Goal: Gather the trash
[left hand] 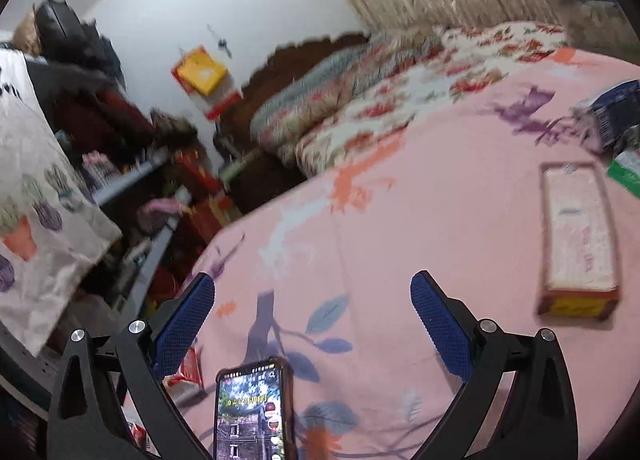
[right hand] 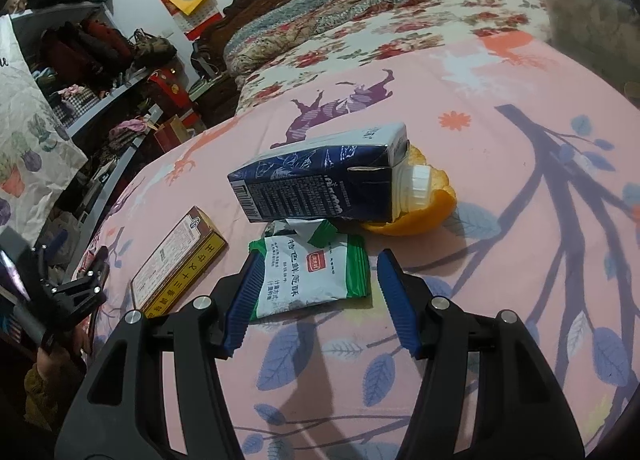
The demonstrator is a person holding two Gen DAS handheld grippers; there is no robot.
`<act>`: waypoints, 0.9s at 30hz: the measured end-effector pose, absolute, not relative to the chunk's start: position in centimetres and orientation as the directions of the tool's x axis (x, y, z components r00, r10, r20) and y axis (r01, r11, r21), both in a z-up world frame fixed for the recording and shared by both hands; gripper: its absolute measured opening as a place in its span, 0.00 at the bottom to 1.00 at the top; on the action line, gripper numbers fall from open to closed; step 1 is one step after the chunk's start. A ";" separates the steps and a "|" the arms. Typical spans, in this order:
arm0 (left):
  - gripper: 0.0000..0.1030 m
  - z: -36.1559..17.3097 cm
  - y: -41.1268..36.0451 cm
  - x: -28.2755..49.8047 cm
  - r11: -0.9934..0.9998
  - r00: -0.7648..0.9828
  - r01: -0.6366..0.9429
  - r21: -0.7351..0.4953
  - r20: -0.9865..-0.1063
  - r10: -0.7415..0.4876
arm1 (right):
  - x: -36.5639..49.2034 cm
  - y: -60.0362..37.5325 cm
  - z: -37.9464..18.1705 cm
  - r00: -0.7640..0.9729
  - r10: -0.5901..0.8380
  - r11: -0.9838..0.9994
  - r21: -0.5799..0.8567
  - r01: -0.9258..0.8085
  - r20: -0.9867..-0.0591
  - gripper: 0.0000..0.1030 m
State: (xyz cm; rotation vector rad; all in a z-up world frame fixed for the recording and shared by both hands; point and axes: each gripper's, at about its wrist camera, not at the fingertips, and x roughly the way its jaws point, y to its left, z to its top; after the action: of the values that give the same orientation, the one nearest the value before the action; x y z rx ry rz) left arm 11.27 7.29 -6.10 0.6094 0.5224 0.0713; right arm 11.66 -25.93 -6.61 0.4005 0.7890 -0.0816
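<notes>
A green-and-white snack wrapper [right hand: 312, 272] lies flat on the pink bedsheet [right hand: 500, 108], between the blue fingers of my right gripper [right hand: 320, 260], which is open. The left finger is at the wrapper's edge and the right finger stands clear of it. Just beyond lie a dark blue drink carton [right hand: 320, 180] on its side and an orange peel [right hand: 420, 216] under its cap end. A flat brown-and-yellow box [right hand: 180, 260] lies to the left. My left gripper [left hand: 312, 284] is open wide over bare sheet, with the box [left hand: 578, 240], carton [left hand: 612, 116] and wrapper [left hand: 626, 172] off to its right.
A phone [left hand: 252, 412] with a lit screen sits low between the left fingers. A red wrapper [left hand: 188, 376] lies at the bed's edge by the left finger. Folded floral quilts [right hand: 320, 20] are piled at the headboard. Cluttered grey shelves [right hand: 104, 100] stand left of the bed.
</notes>
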 end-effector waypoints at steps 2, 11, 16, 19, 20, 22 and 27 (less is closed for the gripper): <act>0.92 -5.9 8.1 11.7 0.828 0.865 0.073 0.556 -0.448 0.225 | 11.9 -25.8 -6.8 0.700 0.074 0.920 0.319 0.226 -0.710 0.59; 0.91 -3.7 7.7 18.1 0.871 0.849 0.157 0.465 -0.514 0.121 | 13.1 -25.5 -7.4 0.674 0.077 0.915 0.320 0.244 -0.735 0.59; 0.91 1.4 5.8 16.0 0.946 0.893 0.173 0.275 -0.448 -0.033 | 12.6 -25.8 -6.9 0.687 0.066 0.910 0.326 0.256 -0.723 0.59; 0.91 2.5 3.1 13.1 0.941 0.906 0.216 0.260 -0.413 -0.093 | 12.3 -26.0 -7.0 0.689 0.070 0.906 0.335 0.259 -0.721 0.59; 0.91 2.5 2.1 12.1 0.937 0.901 0.237 0.257 -0.419 -0.113 | 12.2 -25.9 -7.0 0.689 0.072 0.906 0.336 0.256 -0.721 0.59; 0.91 2.4 0.7 11.4 0.929 0.887 0.275 0.247 -0.438 -0.146 | 12.0 -26.1 -7.0 0.692 0.077 0.905 0.342 0.253 -0.718 0.59; 0.91 1.3 -1.7 10.1 0.907 0.854 0.335 0.257 -0.490 -0.177 | 11.1 -26.6 -7.0 0.705 0.087 0.899 0.361 0.249 -0.704 0.59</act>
State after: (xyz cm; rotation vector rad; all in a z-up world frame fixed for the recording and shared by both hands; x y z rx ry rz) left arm 10.10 -1.72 1.32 0.3434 0.4772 -0.2747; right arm 11.13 -26.63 -6.99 0.4573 0.7906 -0.0936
